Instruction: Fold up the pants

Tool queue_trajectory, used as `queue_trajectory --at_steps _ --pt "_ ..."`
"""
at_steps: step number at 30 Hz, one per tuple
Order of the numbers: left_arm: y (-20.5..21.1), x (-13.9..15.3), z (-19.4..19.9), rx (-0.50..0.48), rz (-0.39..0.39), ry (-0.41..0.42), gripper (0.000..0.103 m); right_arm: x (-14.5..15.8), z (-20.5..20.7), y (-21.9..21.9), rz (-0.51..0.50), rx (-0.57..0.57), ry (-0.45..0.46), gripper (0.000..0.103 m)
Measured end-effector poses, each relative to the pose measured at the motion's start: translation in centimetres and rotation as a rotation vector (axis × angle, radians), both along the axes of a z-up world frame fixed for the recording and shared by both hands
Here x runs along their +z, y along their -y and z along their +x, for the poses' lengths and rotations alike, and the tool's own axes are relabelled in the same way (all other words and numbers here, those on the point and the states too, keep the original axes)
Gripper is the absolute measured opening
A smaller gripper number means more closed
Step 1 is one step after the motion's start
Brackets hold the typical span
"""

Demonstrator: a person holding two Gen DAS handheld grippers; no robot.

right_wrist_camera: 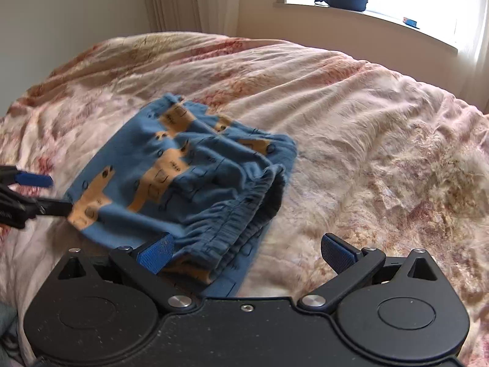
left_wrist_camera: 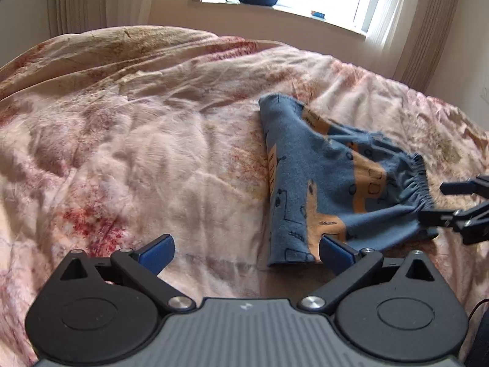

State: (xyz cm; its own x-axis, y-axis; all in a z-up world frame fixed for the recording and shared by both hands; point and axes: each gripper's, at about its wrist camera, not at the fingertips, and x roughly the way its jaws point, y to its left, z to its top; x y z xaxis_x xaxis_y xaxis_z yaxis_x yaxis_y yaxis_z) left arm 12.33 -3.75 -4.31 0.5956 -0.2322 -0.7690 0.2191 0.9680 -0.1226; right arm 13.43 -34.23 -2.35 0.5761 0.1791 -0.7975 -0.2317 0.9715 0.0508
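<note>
Already the pants (left_wrist_camera: 333, 183) lie folded small on the bedspread (left_wrist_camera: 137, 137), both tools empty.

From the left wrist, the left gripper (left_wrist_camera: 246, 252) is spread wide, one finger beside the folded edge, holding nothing. From the right wrist, the right gripper (right_wrist_camera: 244, 252) gapes over the waistband (right_wrist_camera: 232, 214), gripping nothing. I'd say a last tidy or smoothing is left.

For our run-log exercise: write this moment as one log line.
pants: folded on bed | left gripper: open | right gripper: open
</note>
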Motion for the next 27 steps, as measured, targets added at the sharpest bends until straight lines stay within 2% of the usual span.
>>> queue_trajectory --at_steps 3,7,11,13,16,19,21,23,25,27 --pt "0.3 0.7 -0.7 -0.012 -0.029 0.026 0.103 0.2 -0.2 -0.2 0.003 0.008 0.005 0.102" --pt "0.8 0.7 -0.7 -0.043 -0.023 0.051 0.103 0.4 -0.1 -0.1 0.042 -0.007 0.023 0.102" --pt "0.7 0.3 -0.4 -0.046 -0.034 0.045 0.103 -0.1 0.4 -0.1 0.041 -0.023 0.005 0.102" --pt "0.4 0.1 -0.2 -0.04 -0.047 0.045 0.103 0.0 0.5 0.1 0.054 -0.043 0.031 0.102" --pt "0.2 0.0 0.2 -0.02 -0.05 0.059 0.103 0.5 1.1 0.6 0.074 -0.108 0.125 0.102" --pt "0.1 -0.9 1.0 -0.001 -0.033 0.033 0.103 0.3 2.7 0.6 0.009 -0.173 0.22 0.102" --pt "-0.1 -1.9 1.5 0.016 -0.001 -0.001 0.103 -0.7 3.9 0.9 -0.044 -0.242 0.214 0.102" --pt "-0.3 -2.4 1.7 0.017 -0.002 -0.02 0.103 -1.8 4.4 1.8 -0.066 -0.312 0.164 0.102" --pt "-0.4 -2.2 1.7 0.028 -0.015 -0.025 0.103 -1.5 4.1 3.0 -0.002 -0.35 0.172 0.102" --pt "-0.4 -1.9 1.5 0.024 -0.024 -0.02 0.103 -0.2 3.3 3.6 0.064 -0.375 0.232 0.102"
